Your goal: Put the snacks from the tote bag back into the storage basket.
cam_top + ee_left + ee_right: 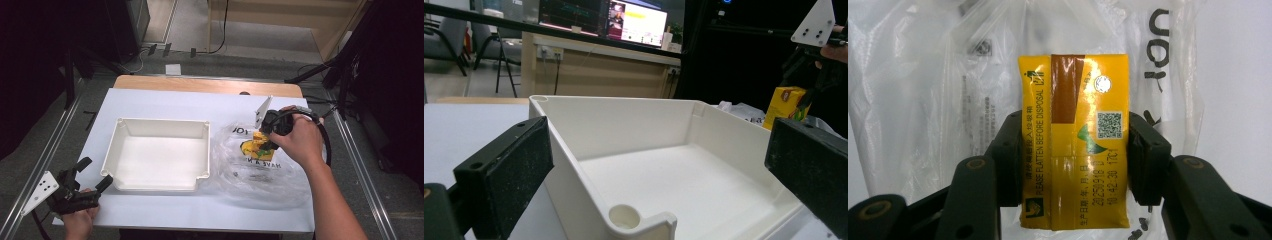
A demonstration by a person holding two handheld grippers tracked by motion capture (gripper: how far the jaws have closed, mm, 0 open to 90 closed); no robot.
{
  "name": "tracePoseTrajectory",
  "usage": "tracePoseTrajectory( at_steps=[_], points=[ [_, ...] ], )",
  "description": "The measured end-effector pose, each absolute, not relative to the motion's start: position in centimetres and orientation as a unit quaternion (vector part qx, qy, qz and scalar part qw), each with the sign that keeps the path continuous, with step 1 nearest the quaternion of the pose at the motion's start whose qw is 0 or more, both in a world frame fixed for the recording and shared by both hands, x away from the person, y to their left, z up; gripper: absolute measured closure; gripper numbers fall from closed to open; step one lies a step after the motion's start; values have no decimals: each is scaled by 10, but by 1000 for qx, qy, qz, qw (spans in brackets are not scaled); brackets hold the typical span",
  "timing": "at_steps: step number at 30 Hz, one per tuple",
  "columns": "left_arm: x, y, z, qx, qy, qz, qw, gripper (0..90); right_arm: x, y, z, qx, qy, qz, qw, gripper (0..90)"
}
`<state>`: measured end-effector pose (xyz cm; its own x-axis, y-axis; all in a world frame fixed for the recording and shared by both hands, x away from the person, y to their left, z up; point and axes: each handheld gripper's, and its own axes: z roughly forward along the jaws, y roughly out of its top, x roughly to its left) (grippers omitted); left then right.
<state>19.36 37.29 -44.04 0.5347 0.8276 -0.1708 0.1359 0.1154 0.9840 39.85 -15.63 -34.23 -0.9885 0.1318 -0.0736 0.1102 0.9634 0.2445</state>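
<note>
Over the clear bag (260, 170) on the counter (165, 100), the right gripper (264, 141) has its jaws clamped on the yellow carton (1074, 140); the left gripper (85, 182), jaws wide, rests by the white tray (157, 150).

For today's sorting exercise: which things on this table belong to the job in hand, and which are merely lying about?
In the job:
- yellow drink carton, clamped in the right gripper
- clear plastic bag beneath the carton
- white tray, empty, beside the bag

Lying about:
- left gripper, jaws open, holding nothing, at the tray's corner
- monitors beyond the table
</note>
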Motion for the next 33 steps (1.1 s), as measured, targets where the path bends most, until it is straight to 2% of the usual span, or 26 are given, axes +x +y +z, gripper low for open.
tracePoseTrajectory(
  at_steps=[33],
  points=[
    [193, 372, -440, 606, 394, 272, 635, 0, 401, -122, -317, 38, 989, 134, 47, 525]
  ],
)
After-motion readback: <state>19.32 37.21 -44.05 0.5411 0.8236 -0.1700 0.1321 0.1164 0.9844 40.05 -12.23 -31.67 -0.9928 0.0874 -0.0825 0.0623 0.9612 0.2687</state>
